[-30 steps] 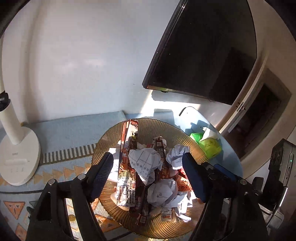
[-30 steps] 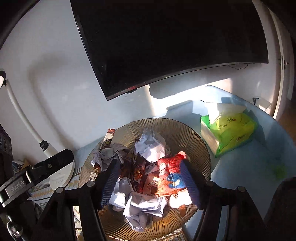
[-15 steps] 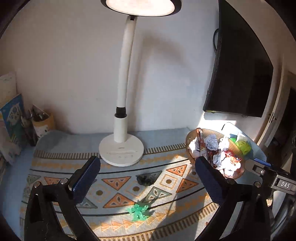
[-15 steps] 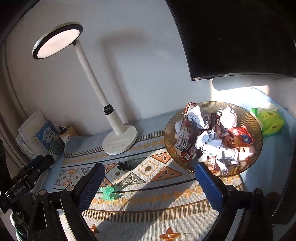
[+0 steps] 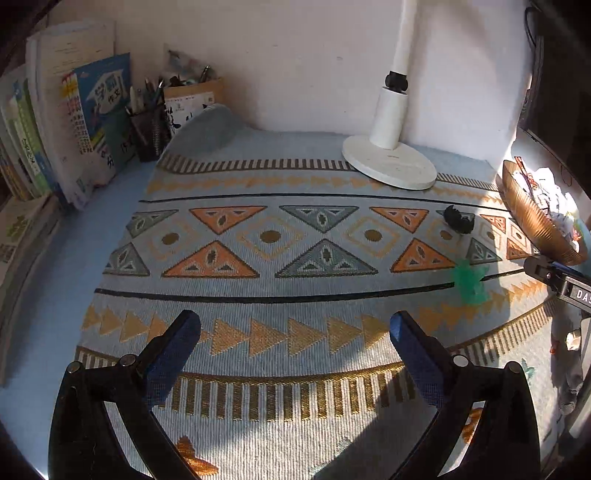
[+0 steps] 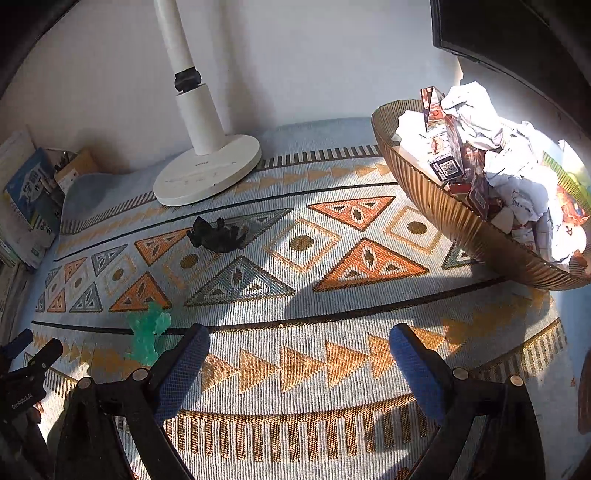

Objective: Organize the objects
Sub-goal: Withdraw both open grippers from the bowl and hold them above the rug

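A small translucent green figure (image 5: 469,282) (image 6: 147,334) and a small black figure (image 5: 458,218) (image 6: 218,236) lie on the patterned mat (image 5: 295,258) (image 6: 332,295). My left gripper (image 5: 293,332) hangs wide open over the mat's near edge, well left of both figures, with nothing between its fingers. My right gripper (image 6: 297,345) is also wide open and empty; the green figure lies just left of its left finger (image 6: 184,365). A ribbed amber bowl (image 6: 443,210) (image 5: 532,221) heaped with crumpled paper and snack wrappers stands at the mat's right end.
A white desk lamp base (image 5: 388,164) (image 6: 207,170) stands at the back of the mat. Books (image 5: 66,122) and a mesh pen holder (image 5: 147,129) line the far left wall. A dark monitor (image 6: 517,33) hangs above the bowl. The other gripper (image 5: 561,284) shows at the right.
Both grippers have swung away from above the bowl, leftward and down over the mat, and their jaws have spread wider. The bowl now sits at the right edge of both views.
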{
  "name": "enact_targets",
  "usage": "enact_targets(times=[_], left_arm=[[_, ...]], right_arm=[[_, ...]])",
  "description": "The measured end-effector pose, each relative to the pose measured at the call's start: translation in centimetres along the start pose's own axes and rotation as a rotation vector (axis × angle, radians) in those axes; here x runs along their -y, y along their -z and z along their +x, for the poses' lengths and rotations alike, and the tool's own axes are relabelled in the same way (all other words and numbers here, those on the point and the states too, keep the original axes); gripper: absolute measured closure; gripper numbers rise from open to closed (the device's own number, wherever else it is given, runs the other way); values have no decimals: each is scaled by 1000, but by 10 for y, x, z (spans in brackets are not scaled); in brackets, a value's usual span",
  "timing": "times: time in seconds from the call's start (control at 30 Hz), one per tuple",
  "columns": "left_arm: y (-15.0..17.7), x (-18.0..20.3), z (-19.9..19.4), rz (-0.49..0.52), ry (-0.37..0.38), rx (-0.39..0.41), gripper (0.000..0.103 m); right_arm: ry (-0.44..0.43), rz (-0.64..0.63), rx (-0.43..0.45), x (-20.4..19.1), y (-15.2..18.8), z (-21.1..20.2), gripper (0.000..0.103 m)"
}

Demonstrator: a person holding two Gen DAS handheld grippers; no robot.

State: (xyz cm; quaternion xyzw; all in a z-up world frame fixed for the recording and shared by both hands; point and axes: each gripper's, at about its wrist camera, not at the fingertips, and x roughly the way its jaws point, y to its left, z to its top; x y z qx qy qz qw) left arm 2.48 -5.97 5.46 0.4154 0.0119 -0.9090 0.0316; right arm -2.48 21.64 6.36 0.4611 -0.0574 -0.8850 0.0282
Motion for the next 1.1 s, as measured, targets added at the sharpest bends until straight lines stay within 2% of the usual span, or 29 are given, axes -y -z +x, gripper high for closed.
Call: enact_targets(times=[0.07, 0.17, 0.2, 0.27, 0.33, 0.47, 0.57, 0.8, 1.1], left_arm=[[2, 0, 18, 25, -96, -32, 1], [-4, 1, 36, 37, -122, -76, 0], [-7, 0, 37, 22, -113, -68, 1], [-13, -1, 42, 5, -115, -71, 1], [-17, -3, 50, -16, -109, -83, 0], [-16, -13, 53, -70, -41, -99, 0], [-14, -11, 53, -63, -44, -95, 0], [-10, -4, 55, -74, -67, -86, 0], [-12, -8, 59, -80, -58, -87, 0]], right_arm=[[-5, 22, -23, 4, -2, 10, 3], [22, -15, -27, -2, -11, 16, 3], [32, -34, -44, -5, -13, 21, 0], [97, -110, -63, -16, -15, 30, 0], [77, -151, -55, -23, -17, 33, 0], [55, -165, -30, -22, -18, 34, 0], [53, -166, 11, -21, -14, 33, 0], [54, -166, 10, -23, -18, 38, 0], [54, -166, 11, -22, -17, 37, 0]])
